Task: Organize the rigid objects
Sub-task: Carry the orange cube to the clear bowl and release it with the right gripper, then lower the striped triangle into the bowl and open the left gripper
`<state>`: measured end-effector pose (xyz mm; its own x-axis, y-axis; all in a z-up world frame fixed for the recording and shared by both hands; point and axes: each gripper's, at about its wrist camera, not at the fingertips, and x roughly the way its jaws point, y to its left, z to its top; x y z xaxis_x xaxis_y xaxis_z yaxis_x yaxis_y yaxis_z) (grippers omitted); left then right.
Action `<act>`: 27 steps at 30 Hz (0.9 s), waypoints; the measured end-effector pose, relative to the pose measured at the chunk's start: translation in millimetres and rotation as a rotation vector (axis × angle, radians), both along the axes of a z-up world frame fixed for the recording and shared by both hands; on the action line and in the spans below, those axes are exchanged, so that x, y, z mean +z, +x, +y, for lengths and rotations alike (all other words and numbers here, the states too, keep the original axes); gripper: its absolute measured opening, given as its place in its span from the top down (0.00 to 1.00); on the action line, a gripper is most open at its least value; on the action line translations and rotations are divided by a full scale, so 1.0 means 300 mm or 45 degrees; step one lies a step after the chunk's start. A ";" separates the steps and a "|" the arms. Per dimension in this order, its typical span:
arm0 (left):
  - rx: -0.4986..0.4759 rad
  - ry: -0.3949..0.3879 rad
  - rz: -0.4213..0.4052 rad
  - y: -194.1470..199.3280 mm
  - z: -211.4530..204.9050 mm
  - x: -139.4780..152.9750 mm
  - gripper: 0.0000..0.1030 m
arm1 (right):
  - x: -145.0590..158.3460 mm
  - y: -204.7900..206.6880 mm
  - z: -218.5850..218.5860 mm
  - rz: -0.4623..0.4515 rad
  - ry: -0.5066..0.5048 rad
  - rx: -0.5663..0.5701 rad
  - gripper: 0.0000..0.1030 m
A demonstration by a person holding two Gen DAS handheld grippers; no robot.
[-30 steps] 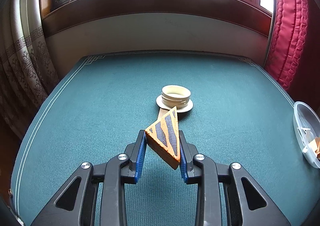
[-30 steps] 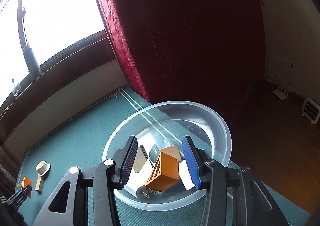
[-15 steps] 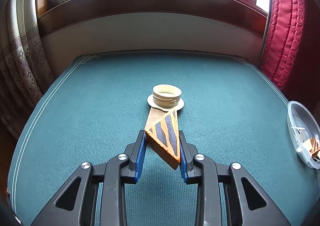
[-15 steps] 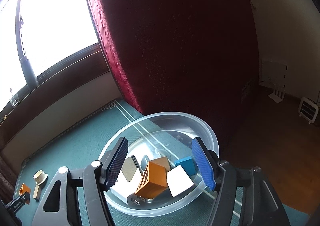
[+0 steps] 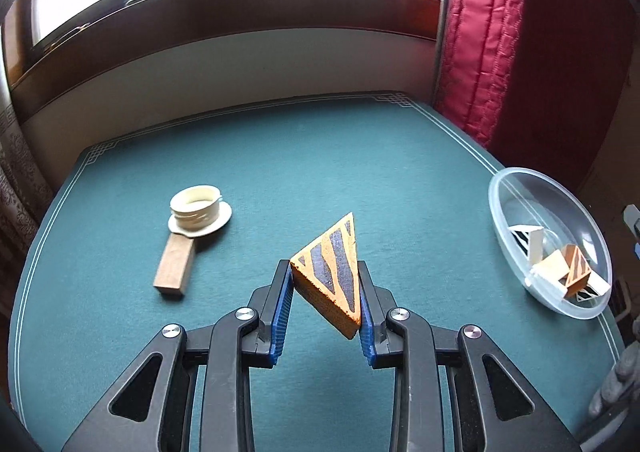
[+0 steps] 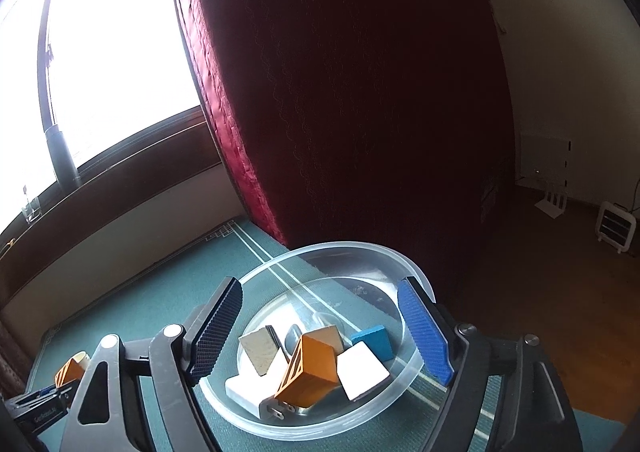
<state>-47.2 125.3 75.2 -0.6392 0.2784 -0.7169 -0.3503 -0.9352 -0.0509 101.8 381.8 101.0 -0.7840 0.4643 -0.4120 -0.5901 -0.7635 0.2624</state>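
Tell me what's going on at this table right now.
A person is sorting blocks into a clear plastic bowl. The left gripper holds an orange striped wedge block above the green table. The right gripper is opening over the bowl, nothing between its jaws. A wooden block and cream lid remain out.

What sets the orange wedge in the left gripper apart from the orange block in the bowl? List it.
Shape: the orange wedge is triangular; the orange block is boxy. Place: the wedge is clamped in the left gripper above the table; the block lies loose in the clear bowl among other pieces. Both are orange with dark stripes.
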 end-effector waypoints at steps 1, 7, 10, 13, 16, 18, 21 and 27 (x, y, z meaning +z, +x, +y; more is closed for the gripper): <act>-0.023 0.000 0.005 0.006 0.028 0.006 0.71 | 0.002 0.005 0.002 0.013 -0.002 -0.006 0.17; -0.122 0.014 0.010 0.023 0.167 0.032 0.71 | 0.002 0.041 0.044 0.097 -0.065 -0.080 0.13; -0.167 0.020 0.012 0.030 0.235 0.038 0.71 | -0.003 0.035 0.053 0.095 -0.080 -0.095 0.12; -0.212 0.028 0.009 0.036 0.311 0.040 0.71 | -0.008 0.032 0.054 0.094 -0.085 -0.103 0.12; -0.268 0.037 0.009 0.040 0.388 0.040 0.71 | -0.008 0.038 0.053 0.107 -0.085 -0.112 0.11; -0.304 0.034 0.011 0.041 0.434 0.039 0.71 | -0.012 0.039 0.055 0.106 -0.089 -0.111 0.10; -0.350 0.047 0.002 0.043 0.483 0.038 0.71 | -0.019 0.039 0.059 0.094 -0.101 -0.104 0.10; -0.421 0.129 -0.054 0.024 0.536 0.026 0.70 | -0.020 0.046 0.064 0.103 -0.106 -0.125 0.10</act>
<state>-39.9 286.2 83.0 -0.4727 0.5365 -0.6991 -0.6290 -0.7610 -0.1587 115.7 401.1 95.0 -0.7686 0.5073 -0.3898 -0.6353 -0.6767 0.3721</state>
